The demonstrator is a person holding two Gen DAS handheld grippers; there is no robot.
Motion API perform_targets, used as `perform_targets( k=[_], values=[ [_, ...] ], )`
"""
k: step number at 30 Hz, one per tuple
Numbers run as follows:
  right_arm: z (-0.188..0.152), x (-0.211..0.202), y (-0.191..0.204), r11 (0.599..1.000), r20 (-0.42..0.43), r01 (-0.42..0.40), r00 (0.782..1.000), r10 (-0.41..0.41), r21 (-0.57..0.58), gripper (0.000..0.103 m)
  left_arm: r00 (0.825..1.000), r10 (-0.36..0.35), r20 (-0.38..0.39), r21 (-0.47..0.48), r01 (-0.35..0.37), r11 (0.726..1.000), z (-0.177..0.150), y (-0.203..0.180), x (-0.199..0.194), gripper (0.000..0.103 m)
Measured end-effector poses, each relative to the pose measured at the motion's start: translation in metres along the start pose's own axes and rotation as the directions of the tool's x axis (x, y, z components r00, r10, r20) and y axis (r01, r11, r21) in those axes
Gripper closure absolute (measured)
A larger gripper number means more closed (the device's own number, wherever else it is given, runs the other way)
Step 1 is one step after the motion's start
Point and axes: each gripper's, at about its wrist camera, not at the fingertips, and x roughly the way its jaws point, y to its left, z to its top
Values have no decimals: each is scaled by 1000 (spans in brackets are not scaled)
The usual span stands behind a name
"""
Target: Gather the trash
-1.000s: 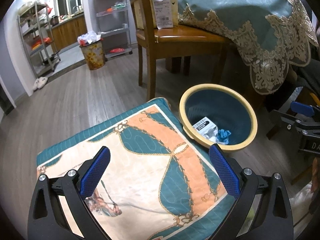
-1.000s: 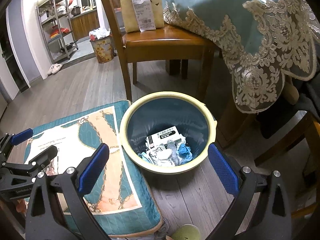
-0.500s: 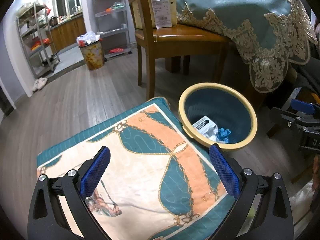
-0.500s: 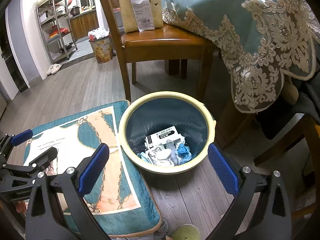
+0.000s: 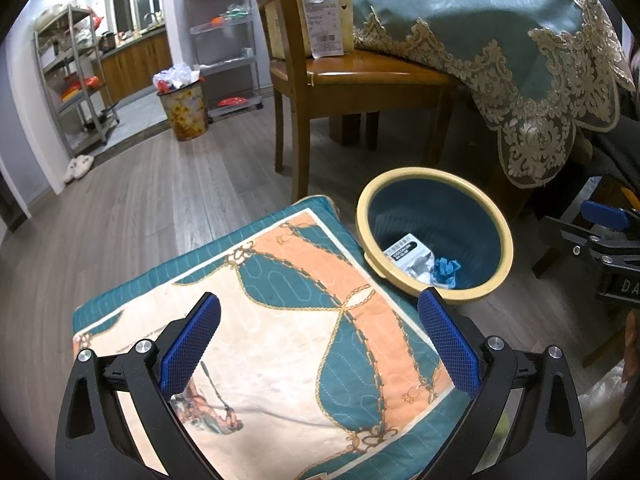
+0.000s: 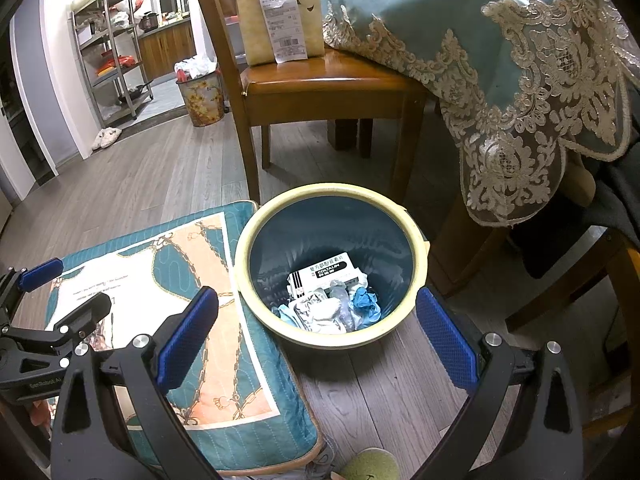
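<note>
Tongs, left: my left tongs [image 5: 318, 338] stand wide open with nothing between the blue pads, hovering above the teal and peach quilted cushion [image 5: 280, 320].
Tongs, right: my right tongs [image 6: 318, 336] are spread wide as well and hold nothing, poised just above the near rim of the round bin with a cream rim and dark teal inside [image 6: 256, 240].
Bin: it stands on the grey wood-plank floor [image 6: 160, 176], touching the cushion's right edge; from my left tongs it lies ahead and to the right [image 5: 502, 240].
Trash: lying at the bottom of the bin, below and just ahead of my right tongs, are a white carton with a black label [image 6: 326, 274], crumpled silvery wrappers [image 6: 324, 312] and a crumpled blue scrap [image 6: 364, 300].
Beyond: a brown wooden chair [image 6: 320, 80] stands past the bin, carrying a tan paper bag with a receipt [image 6: 280, 8].
Right of chair: a teal tablecloth with cream lace edging [image 6: 520, 60] hangs down.
Near edge: a yellow-green ball [image 6: 370, 466] shows partly beneath my right tongs.
</note>
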Motion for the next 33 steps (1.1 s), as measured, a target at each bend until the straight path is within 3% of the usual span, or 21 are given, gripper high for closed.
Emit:
perform_targets(
  k=[25,33],
  values=[
    [0,1,-2,1000,0,3,1000,-3,0,6,1000,-10,-4,23,10,1000,3,-5,1,5],
    [-4,4,-6,1000,-17,27,999,-27,-8,6,1000,-23,-18,-17,23,1000,8,0,1,5]
  ],
)
